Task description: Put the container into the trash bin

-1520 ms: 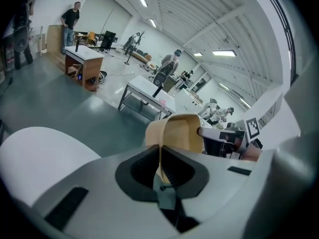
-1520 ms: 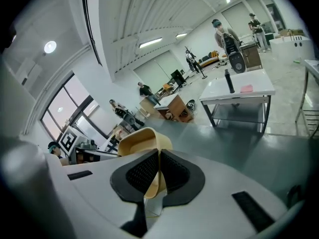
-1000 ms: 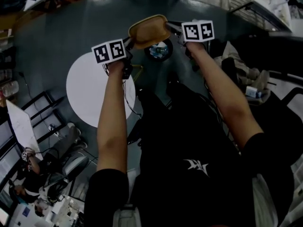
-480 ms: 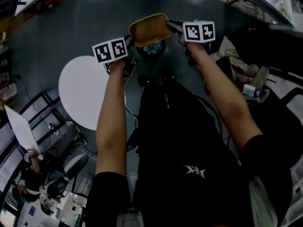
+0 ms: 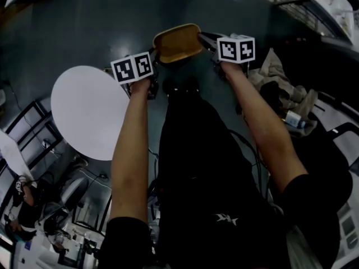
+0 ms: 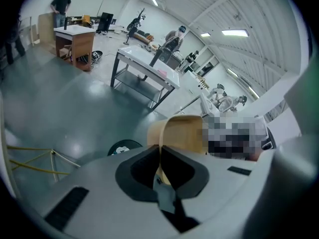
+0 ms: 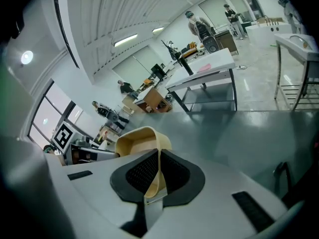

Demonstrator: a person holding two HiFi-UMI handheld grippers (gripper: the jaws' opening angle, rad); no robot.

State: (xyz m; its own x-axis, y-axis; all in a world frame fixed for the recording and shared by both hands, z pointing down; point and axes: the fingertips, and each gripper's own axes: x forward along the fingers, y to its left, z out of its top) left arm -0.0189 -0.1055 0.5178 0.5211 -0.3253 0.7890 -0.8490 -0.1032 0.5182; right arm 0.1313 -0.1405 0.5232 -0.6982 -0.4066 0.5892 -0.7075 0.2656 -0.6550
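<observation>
Both left claw (image 6: 159, 166) and right claw (image 7: 158, 176) seemingly pinch container (image 5: 176, 43) rim.

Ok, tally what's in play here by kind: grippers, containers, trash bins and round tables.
Grippers: 2 (left gripper, right gripper)
Tan container: 1
Trash bin: 1
Round white table: 1
Total: 5

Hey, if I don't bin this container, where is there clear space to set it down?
The round white table on the left is bare. The grey floor beyond the container is open too. It is crowded on the right around the heap of cloth, and at lower left among the metal frames.
</observation>
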